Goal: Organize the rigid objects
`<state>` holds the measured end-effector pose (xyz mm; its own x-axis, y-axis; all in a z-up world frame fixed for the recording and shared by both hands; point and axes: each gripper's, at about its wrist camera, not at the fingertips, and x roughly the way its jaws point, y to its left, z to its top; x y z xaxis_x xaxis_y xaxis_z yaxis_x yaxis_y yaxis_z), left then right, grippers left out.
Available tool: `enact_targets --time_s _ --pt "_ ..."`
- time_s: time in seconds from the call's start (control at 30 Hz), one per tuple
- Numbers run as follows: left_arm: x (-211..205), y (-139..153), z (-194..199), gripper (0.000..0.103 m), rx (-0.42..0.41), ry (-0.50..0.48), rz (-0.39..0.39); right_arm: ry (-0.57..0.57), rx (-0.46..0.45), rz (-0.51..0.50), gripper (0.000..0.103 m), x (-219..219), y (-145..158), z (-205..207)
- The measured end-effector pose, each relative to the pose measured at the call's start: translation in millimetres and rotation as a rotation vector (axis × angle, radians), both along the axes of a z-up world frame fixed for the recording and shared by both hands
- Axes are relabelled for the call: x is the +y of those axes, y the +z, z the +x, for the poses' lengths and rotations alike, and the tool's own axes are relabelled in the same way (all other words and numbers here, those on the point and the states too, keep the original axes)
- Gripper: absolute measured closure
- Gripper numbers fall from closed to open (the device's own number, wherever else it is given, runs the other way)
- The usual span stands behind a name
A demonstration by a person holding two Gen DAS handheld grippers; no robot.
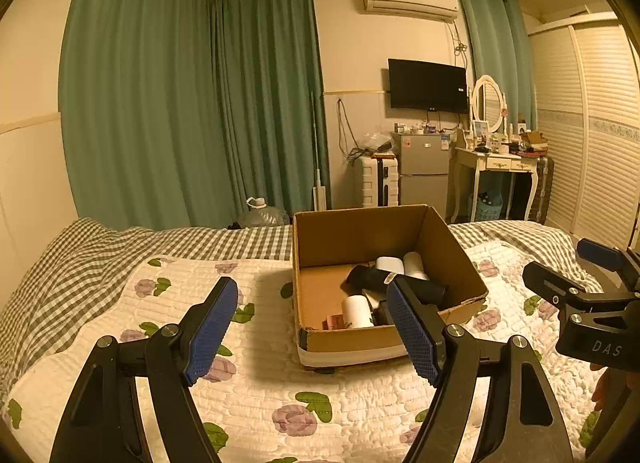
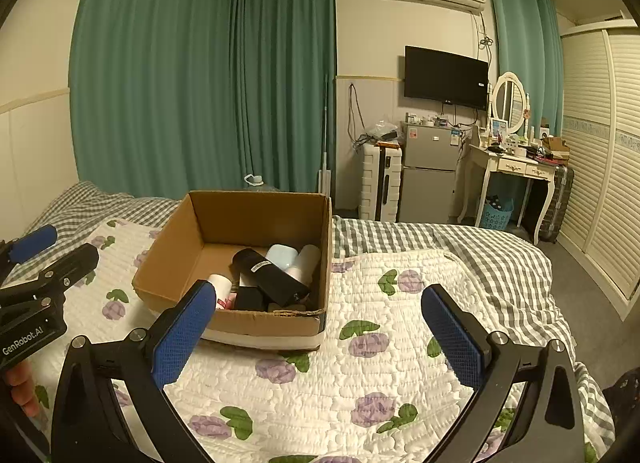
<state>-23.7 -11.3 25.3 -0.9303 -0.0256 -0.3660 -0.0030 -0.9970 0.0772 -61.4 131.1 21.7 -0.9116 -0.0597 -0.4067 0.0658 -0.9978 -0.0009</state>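
Note:
An open cardboard box sits on the flowered quilt. Inside lie a black cylinder, a white bottle, a pale rounded case and a white tube, among other small items. My left gripper is open and empty, just in front of the box's near left corner. My right gripper is open and empty, in front of the box's near right corner. Each gripper shows at the other view's edge: the right gripper, the left gripper.
The quilt covers a bed with a checked sheet. Beyond the bed stand a water jug, a white suitcase, a small fridge, a dressing table and louvred wardrobe doors.

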Motion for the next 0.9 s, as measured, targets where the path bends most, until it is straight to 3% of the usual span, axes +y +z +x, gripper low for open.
enact_targets --time_s 0.9 --pt "0.0 -0.1 -1.6 0.023 -0.014 -0.003 0.015 -0.004 -0.006 0.004 0.000 -0.1 -0.8 -0.4"
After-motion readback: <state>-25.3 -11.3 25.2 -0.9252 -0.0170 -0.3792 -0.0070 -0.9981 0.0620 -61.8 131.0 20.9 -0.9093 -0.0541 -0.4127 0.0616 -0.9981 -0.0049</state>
